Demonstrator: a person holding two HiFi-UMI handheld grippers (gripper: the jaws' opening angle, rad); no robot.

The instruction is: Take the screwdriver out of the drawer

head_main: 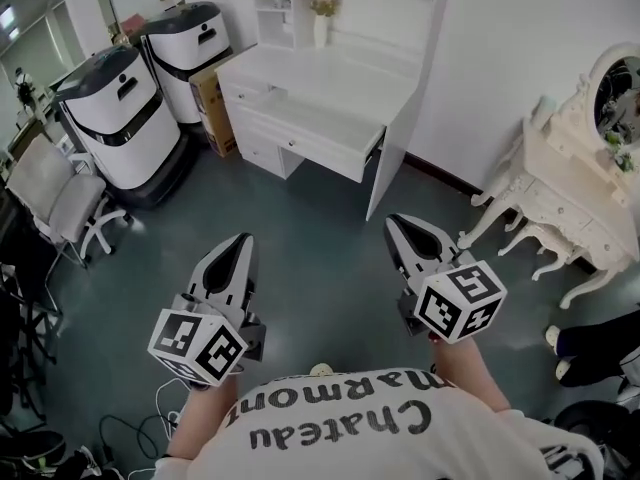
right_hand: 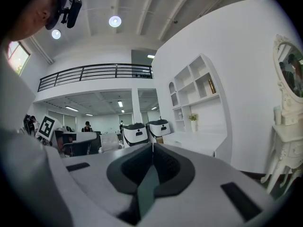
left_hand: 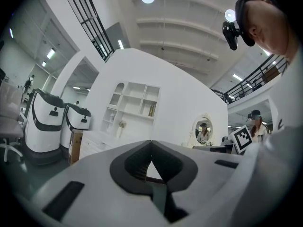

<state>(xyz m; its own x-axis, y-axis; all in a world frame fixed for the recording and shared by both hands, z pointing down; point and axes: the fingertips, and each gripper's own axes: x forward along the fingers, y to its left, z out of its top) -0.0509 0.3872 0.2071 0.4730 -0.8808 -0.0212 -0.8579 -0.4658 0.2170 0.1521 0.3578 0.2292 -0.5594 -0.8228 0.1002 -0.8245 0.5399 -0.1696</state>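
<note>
Jaws on both hand-held grippers are pressed together with nothing between them. In the head view, the left gripper point(head_main: 238, 243) and the right gripper point(head_main: 398, 226) are held side by side in front of the person's chest, apart from each other, both pointing away towards the furniture ahead. Each carries a cube with square black and white markers at its rear, the left cube point(head_main: 197, 343) lower in the picture than the right cube point(head_main: 460, 301). Below them is a dark teal floor point(head_main: 300, 228).

Ahead, well apart from both grippers, stands a white desk point(head_main: 320, 88) with open shelves above it and a vase of flowers point(head_main: 322, 18) on top. A long drawer point(head_main: 300, 148) sits under the desktop; whether it is open cannot be told. The screwdriver cannot be made out in any view.

Left of the desk stand a cardboard box point(head_main: 212, 103) and 2 white and black machines point(head_main: 120, 118). An ornate white dressing table point(head_main: 560, 198) with an oval mirror is at the right.
</note>
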